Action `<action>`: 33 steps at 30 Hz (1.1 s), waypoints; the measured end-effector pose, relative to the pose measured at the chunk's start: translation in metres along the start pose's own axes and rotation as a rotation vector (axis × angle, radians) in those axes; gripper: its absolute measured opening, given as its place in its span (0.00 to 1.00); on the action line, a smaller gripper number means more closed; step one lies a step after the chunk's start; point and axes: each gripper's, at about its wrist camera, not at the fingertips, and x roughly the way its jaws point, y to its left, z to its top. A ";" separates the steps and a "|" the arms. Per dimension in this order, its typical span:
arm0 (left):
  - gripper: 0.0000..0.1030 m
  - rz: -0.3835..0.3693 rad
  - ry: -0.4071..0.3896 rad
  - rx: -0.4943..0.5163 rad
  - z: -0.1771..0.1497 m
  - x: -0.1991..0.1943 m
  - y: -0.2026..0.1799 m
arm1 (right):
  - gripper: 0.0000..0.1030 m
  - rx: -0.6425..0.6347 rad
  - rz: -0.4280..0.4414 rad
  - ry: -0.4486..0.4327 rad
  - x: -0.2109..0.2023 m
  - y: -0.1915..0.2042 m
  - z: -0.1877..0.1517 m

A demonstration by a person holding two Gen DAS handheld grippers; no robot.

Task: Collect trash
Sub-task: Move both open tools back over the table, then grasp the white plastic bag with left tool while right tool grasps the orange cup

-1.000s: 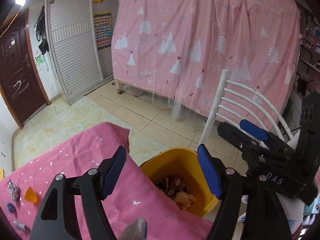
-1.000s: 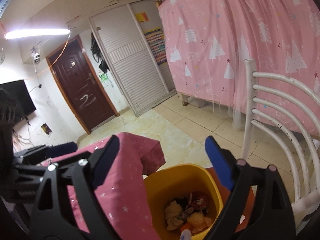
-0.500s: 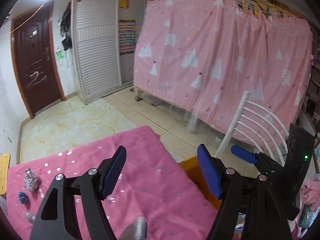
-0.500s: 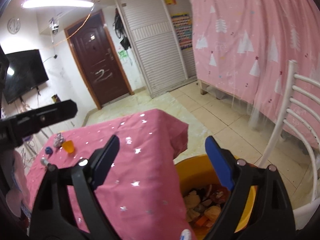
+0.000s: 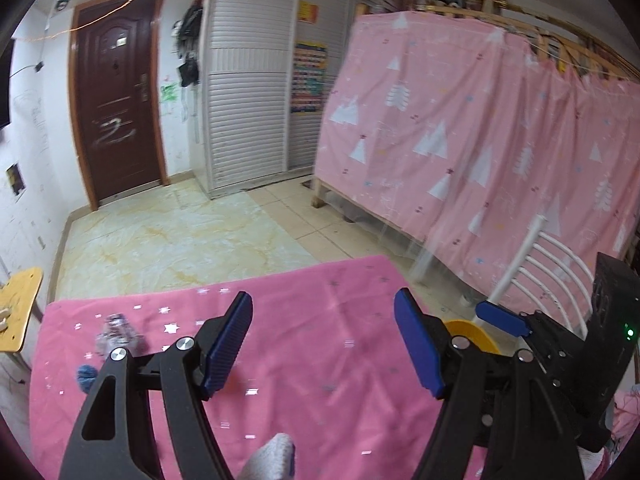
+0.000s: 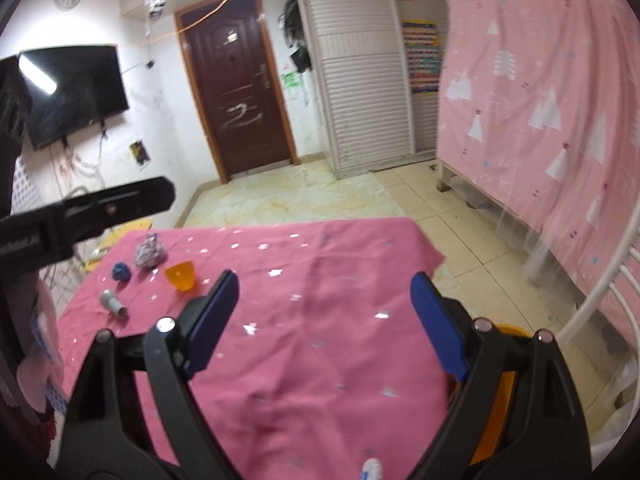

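On the pink starred tablecloth (image 6: pixel 320 288) at the far left lie a crumpled silvery wrapper (image 6: pixel 149 251), a blue scrap (image 6: pixel 121 271), an orange plastic cup (image 6: pixel 181 276) and a small grey tube (image 6: pixel 113 303). The wrapper (image 5: pixel 118 330) and blue scrap (image 5: pixel 87 377) also show in the left wrist view. The yellow bin (image 6: pixel 494 396) stands at the table's right edge, mostly hidden behind my right gripper (image 6: pixel 324 320), which is open and empty above the cloth. My left gripper (image 5: pixel 323 340) is open and empty. The bin's rim (image 5: pixel 470 330) peeks out beside it.
A white slatted chair (image 5: pixel 536 268) stands right of the bin. A pink curtained bunk bed (image 5: pixel 480 140) fills the right side. A small yellow table (image 5: pixel 18 312) is at the left. Tiled floor, a brown door (image 6: pixel 236 96) and a wall TV (image 6: pixel 72 92) lie beyond.
Both grippers have swung left, away from the bin and over the tablecloth. The bin's contents have dropped out of sight and the trash at the table's left has come into view.
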 end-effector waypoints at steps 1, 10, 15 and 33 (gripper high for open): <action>0.64 0.016 0.000 -0.016 0.000 0.000 0.013 | 0.82 -0.015 0.005 0.008 0.005 0.008 0.001; 0.64 0.122 0.023 -0.098 -0.003 0.010 0.091 | 0.85 -0.105 0.042 0.059 0.044 0.063 0.011; 0.64 0.185 0.055 -0.108 -0.009 0.022 0.127 | 0.85 -0.160 0.058 0.100 0.066 0.090 0.011; 0.64 0.251 0.207 -0.185 -0.029 0.084 0.213 | 0.85 -0.250 0.155 0.228 0.129 0.141 0.006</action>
